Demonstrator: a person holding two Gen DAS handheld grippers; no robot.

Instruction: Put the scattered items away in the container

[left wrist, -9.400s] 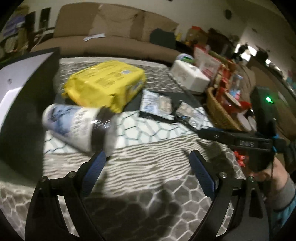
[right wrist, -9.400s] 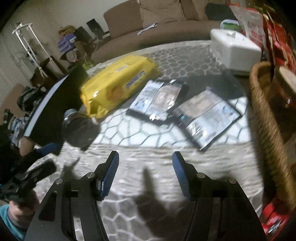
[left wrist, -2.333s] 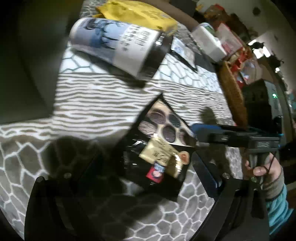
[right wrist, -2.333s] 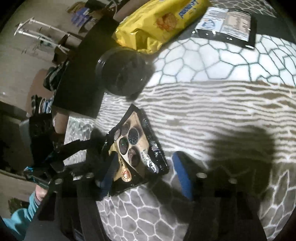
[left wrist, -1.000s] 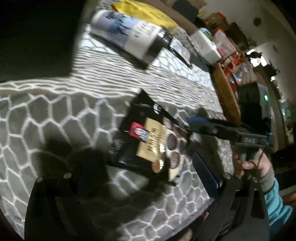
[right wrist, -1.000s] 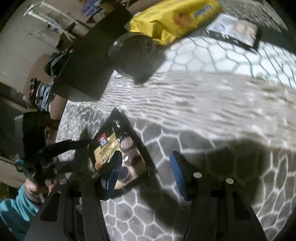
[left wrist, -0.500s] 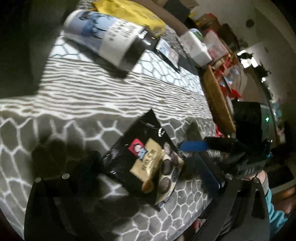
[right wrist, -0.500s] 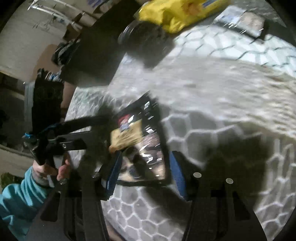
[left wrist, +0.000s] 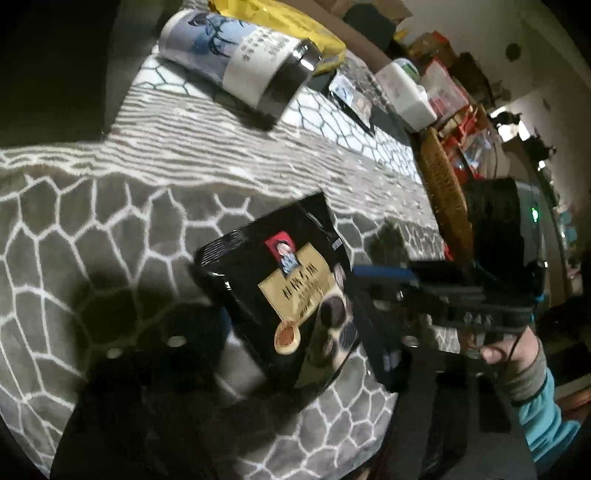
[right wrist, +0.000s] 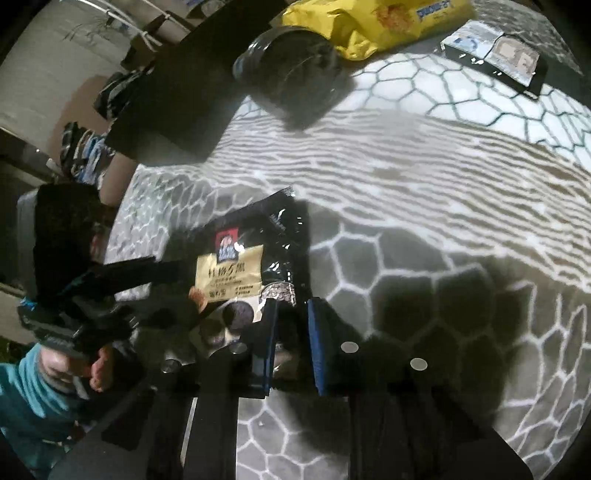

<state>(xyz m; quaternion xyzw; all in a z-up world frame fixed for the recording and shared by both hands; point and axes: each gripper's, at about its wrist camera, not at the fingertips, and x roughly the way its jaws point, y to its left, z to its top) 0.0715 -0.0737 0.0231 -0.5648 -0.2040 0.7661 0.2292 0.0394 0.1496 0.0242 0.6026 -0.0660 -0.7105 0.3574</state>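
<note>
A black snack packet [left wrist: 280, 280] with a gold label lies tilted on the grey patterned cloth, one side lifted. In the left wrist view my left gripper [left wrist: 291, 321] has its jaws closing, the packet between them and both pads against its sides. My right gripper [right wrist: 291, 343] is shut on the packet's [right wrist: 251, 254] near edge, with only a narrow gap between its blue pads. The right gripper [left wrist: 373, 284] comes in from the right in the left view, held by a hand in a teal sleeve. The wicker basket [left wrist: 443, 199] stands at the far right.
A blue-and-white canister [left wrist: 240, 62] lies on its side at the back, its dark end [right wrist: 295, 77] facing the right camera. Behind it are a yellow pack [right wrist: 369, 22], flat sachets [right wrist: 495, 55] and a white tissue box [left wrist: 406, 96]. A black slab [right wrist: 173, 96] lies at the left.
Both grippers' jaws have narrowed onto the packet. The right pair went from a wide gap to a thin one on its edge, and the packet now sits tilted up.
</note>
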